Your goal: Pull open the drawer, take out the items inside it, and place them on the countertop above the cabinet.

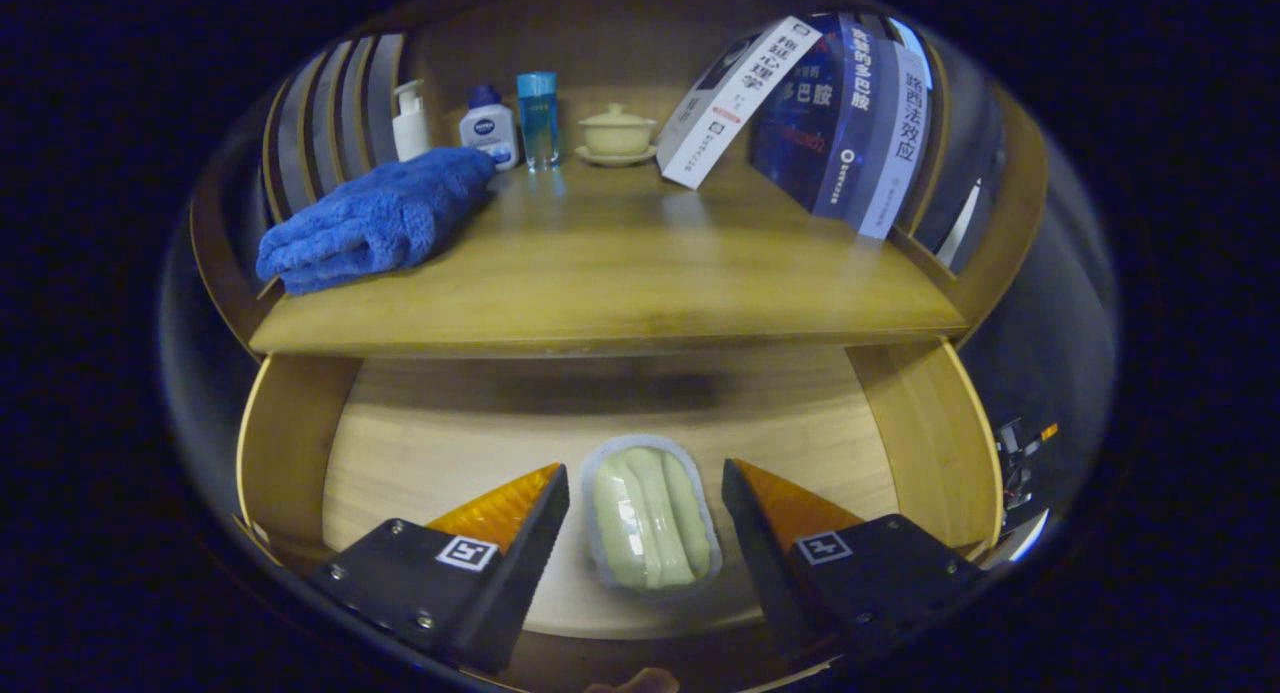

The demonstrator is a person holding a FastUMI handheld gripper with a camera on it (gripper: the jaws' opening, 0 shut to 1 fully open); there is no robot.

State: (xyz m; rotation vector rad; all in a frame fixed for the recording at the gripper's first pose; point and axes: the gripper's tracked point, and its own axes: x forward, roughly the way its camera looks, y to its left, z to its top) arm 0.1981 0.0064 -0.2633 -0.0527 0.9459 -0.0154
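A wooden cabinet is filling the booth, its flat top serving as the table, with slatted wooden sides rising at the left and right. At the back of the table a white pump bottle, a small white bottle with a blue cap, a clear blue bottle and a pale lidded cup on a saucer are standing in a row. A folded blue towel is lying at the left, just in front of the pump bottle. At the right, a white book is leaning over to the right against several upright blue books.

Below the table's front edge the drawer is standing pulled open, its light wooden floor showing. One thing is lying in it: a soap bar, pale green, sitting in a shallow clear tray with rounded corners. It is resting near the drawer's front, well apart from both side walls.

The gripper is hanging over the drawer with its fingers spread wide, one on each side of the soap bar, with a gap on each side and touching nothing. The soap bar is lying between the fingers, its long axis running front to back, roughly along the line of the fingers, with the far end leaning slightly left.
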